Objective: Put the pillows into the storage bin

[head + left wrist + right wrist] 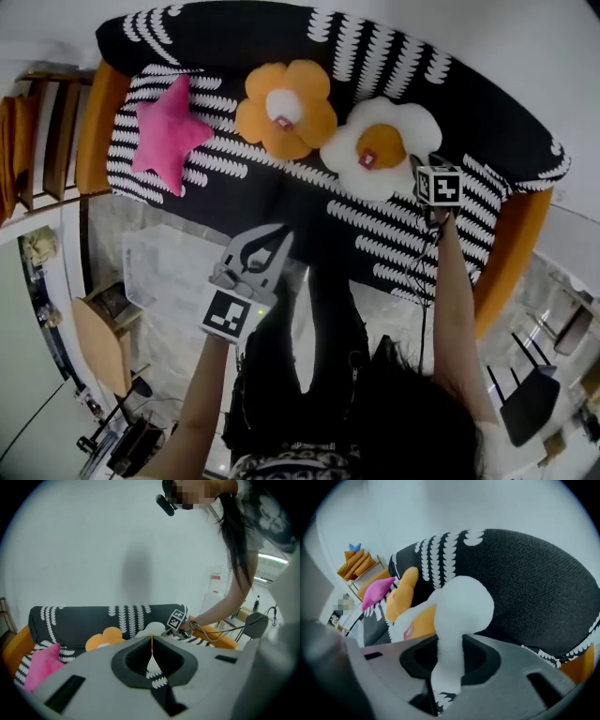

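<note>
Three pillows lie on the black-and-white sofa [375, 56]: a pink star [169, 127], an orange flower [286, 108] and a white flower with an orange centre [375, 117]. My right gripper [419, 167] is at the white flower's right edge. In the right gripper view a white petal [461, 606] is pinched between its jaws, so my right gripper [449, 656] is shut on it. My left gripper [272, 242] hangs in front of the sofa with nothing in it, its tips meeting [151, 641]. The clear storage bin [164, 272] stands on the floor just left of it.
A wooden shelf [37, 141] stands left of the sofa's orange arm [98, 122]. A small round wooden table [98, 342] and cables lie at the lower left. Black routers [530, 398] sit on the floor at the right. The person's legs are below me.
</note>
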A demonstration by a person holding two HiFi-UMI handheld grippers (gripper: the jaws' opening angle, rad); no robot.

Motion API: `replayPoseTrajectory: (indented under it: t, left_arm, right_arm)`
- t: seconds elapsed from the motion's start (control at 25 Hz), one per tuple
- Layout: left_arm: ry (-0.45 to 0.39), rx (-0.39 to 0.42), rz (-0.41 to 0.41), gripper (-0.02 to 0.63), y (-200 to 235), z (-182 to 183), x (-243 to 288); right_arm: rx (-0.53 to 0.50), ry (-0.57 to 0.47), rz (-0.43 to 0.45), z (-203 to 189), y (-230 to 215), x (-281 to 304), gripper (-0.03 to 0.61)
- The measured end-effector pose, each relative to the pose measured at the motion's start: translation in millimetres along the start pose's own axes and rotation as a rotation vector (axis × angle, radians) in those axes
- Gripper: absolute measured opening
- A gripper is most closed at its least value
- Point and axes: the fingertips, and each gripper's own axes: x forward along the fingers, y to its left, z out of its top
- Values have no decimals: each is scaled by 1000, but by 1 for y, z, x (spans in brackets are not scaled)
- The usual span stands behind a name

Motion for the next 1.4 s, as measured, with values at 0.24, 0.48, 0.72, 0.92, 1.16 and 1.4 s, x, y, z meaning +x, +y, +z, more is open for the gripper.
replayPoseTrajectory:
  t: [0.24,0.48,0.72,0.92,1.16,1.4]
  left_arm:
    - [-59,9,81,6,12,16,-73]
    - [-133,-20,189,8,30,8,-158]
    - [-151,-40,319,8,63,-52,-269]
    - [-148,-141,460,6,91,-113,-360]
    - [-152,-250,647,8,124,-196,-479]
    - [-125,-350,812,7,138,-285,-578]
  right_arm:
    - [39,-32,39,12,71,-81,101]
    - [-134,-89,118,53,176,-162,97]
    - [-190,-143,321,70,341,-204,97]
    - [-295,-114,496,70,503,-191,97]
    - [-446,-4,711,18,727,-147,97]
    - [-531,117,904,-51,930,-97,97]
